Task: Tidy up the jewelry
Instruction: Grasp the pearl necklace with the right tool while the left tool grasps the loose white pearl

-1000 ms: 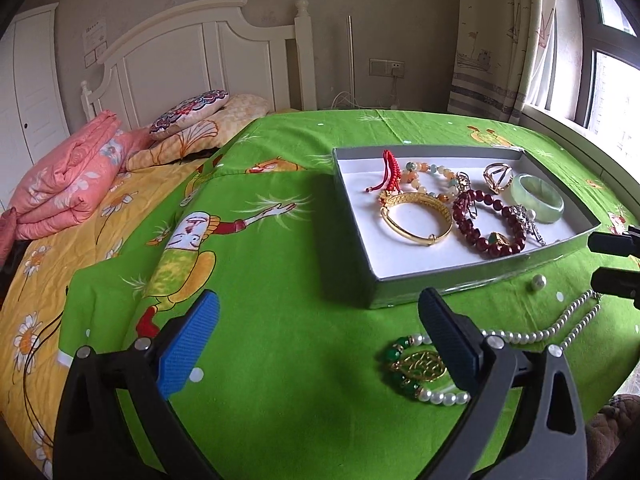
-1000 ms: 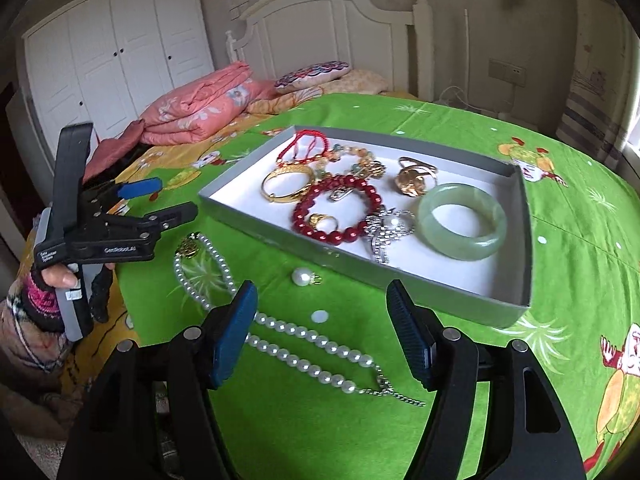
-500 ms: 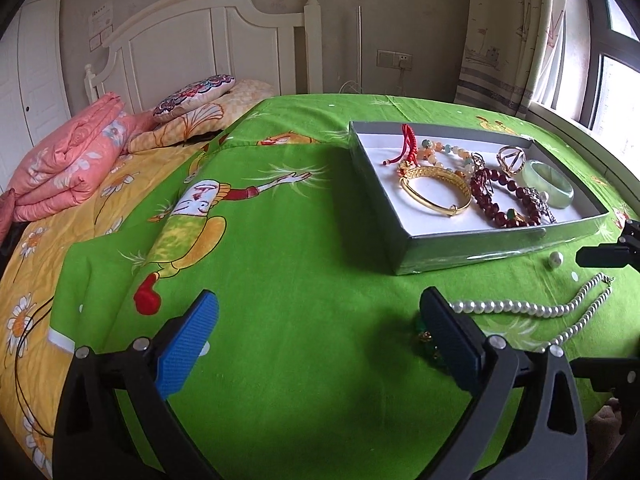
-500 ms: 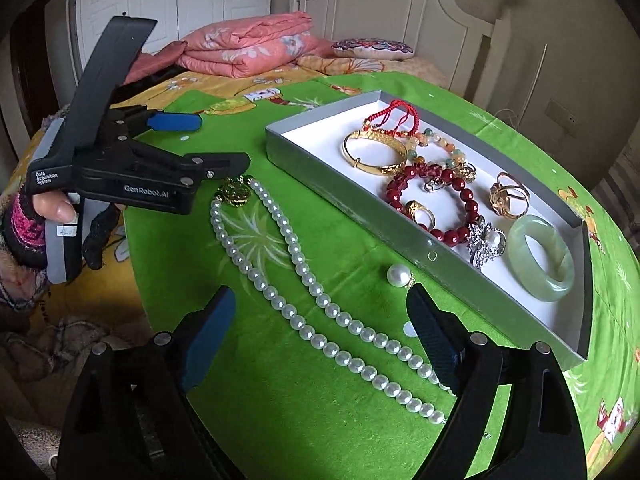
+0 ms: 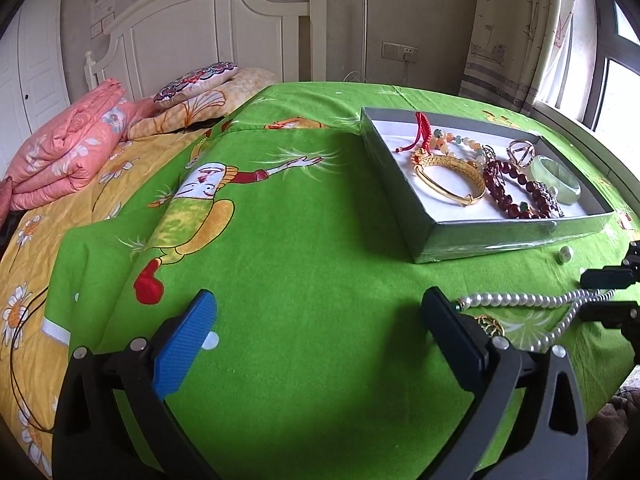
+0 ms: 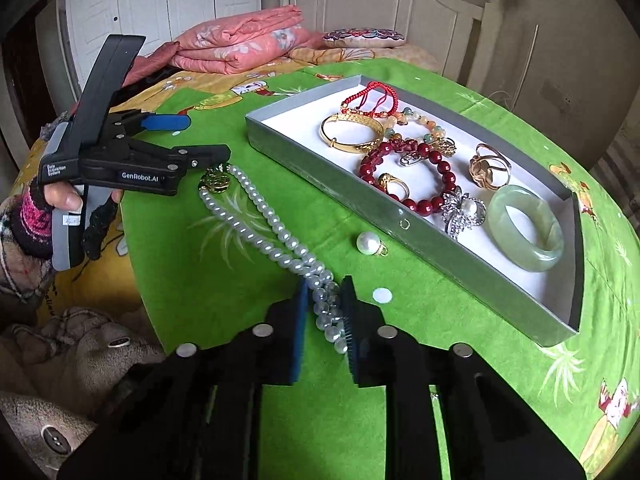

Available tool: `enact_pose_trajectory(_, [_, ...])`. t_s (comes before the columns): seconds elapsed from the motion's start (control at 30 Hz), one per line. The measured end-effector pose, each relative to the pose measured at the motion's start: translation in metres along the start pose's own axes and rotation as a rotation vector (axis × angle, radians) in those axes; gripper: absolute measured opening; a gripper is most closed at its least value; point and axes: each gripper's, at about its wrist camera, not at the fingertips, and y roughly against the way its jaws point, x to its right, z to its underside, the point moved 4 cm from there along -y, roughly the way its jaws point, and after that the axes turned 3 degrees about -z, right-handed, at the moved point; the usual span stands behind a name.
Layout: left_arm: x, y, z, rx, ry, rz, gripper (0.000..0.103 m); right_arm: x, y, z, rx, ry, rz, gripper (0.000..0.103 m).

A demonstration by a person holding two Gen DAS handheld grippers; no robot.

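Pinching the doubled strands of the pearl necklace [image 6: 276, 224] between my right gripper [image 6: 325, 320] pads, I am holding that claw low over the green cloth [image 6: 248, 288], its fingers pointing toward the grey tray [image 6: 472, 258]. Beyond it, my left gripper [image 6: 182, 140] is hovering level with jaws spread wide and gripping nothing, beside the necklace's gold pendant [image 6: 216, 180]. Farther off, a loose pearl [image 6: 369, 242] is lying near the tray wall, with the jade bangle [image 6: 526, 227] and gold bangle [image 6: 351, 133] resting inside.
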Motion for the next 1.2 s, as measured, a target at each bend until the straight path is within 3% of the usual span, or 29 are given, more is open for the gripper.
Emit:
enact_pose_trajectory(0.13, [-0.001,0.000,0.000,0.001,0.002,-0.001,0.101,0.006,0.011,0.014,0.005,0.008,0.037,0.010])
enact_pose_trajectory(0.27, [0.002,0.003,0.001,-0.001,0.014,-0.006,0.100,0.037,0.027,0.035,-0.006,-0.051,0.126,0.010])
enact_pose_trajectory(0.4, [0.031,0.020,0.003,0.005,-0.008,0.134,0.100,0.082,0.048,0.064,0.008,-0.182,0.220,0.010])
enact_pose_trajectory(0.53, [0.089,0.032,0.000,0.011,-0.129,0.245,0.100,0.119,0.066,0.090,0.042,-0.312,0.262,0.010])
enact_pose_trajectory(0.67, [0.139,0.020,-0.004,-0.046,-0.195,0.326,0.077,0.134,0.075,0.104,0.073,-0.366,0.263,0.010])
enact_pose_trajectory(0.87, [0.186,0.010,-0.010,-0.031,-0.271,0.306,0.052,0.141,0.079,0.110,0.126,-0.414,0.233,0.010])
enact_pose_trajectory(0.97, [0.196,0.005,-0.015,-0.025,-0.286,0.274,0.042,0.140,0.080,0.112,0.147,-0.423,0.225,0.010])
enact_pose_trajectory(1.03, [0.199,0.004,-0.017,-0.029,-0.276,0.259,0.041,0.141,0.082,0.115,0.161,-0.428,0.216,0.010])
enact_pose_trajectory(1.2, [0.198,0.004,-0.017,-0.012,-0.291,0.248,0.019,0.141,0.083,0.118,0.192,-0.439,0.205,0.010])
